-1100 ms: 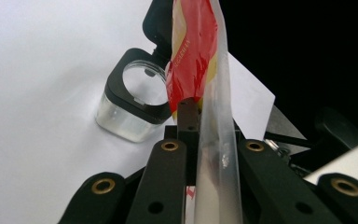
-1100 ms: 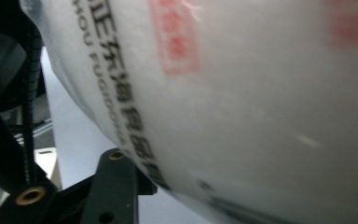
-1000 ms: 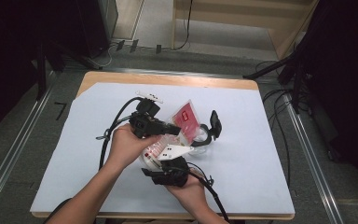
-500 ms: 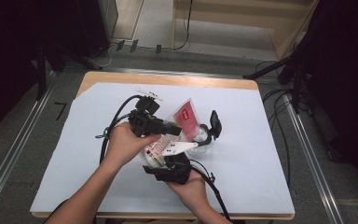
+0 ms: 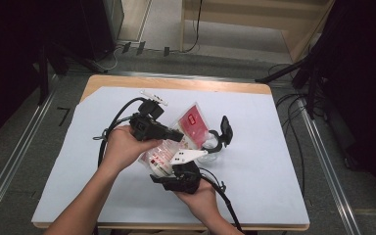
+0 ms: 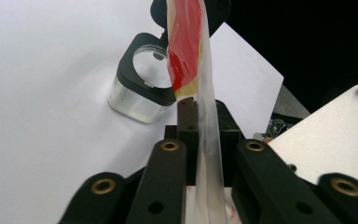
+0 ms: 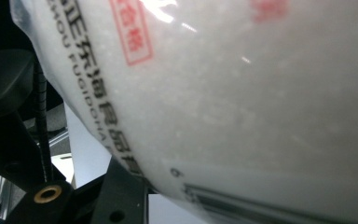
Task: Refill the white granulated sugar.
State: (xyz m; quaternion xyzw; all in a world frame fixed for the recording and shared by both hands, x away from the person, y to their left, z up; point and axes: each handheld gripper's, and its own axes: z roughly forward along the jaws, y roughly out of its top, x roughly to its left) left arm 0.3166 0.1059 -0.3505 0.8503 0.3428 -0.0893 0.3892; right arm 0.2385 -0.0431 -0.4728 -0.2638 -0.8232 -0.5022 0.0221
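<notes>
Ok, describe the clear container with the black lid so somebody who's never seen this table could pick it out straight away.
Start at the white sheet covering the table, then go to the two grippers holding a red and white pouch near its middle. Just right of that pouch stands the clear container, its black hinged lid flipped open and upright. It is the one see-through thing there, with a black collar round its mouth.

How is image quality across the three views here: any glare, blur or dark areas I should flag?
High view: even light on the table, dark corners left and right, slightly soft. Left gripper view: the plastic bag held edge-on between the jaws is sharp, the glass jar clear, top right black. Right gripper view: the bag sits very close, print partly blurred, glare spots near the top.
</notes>
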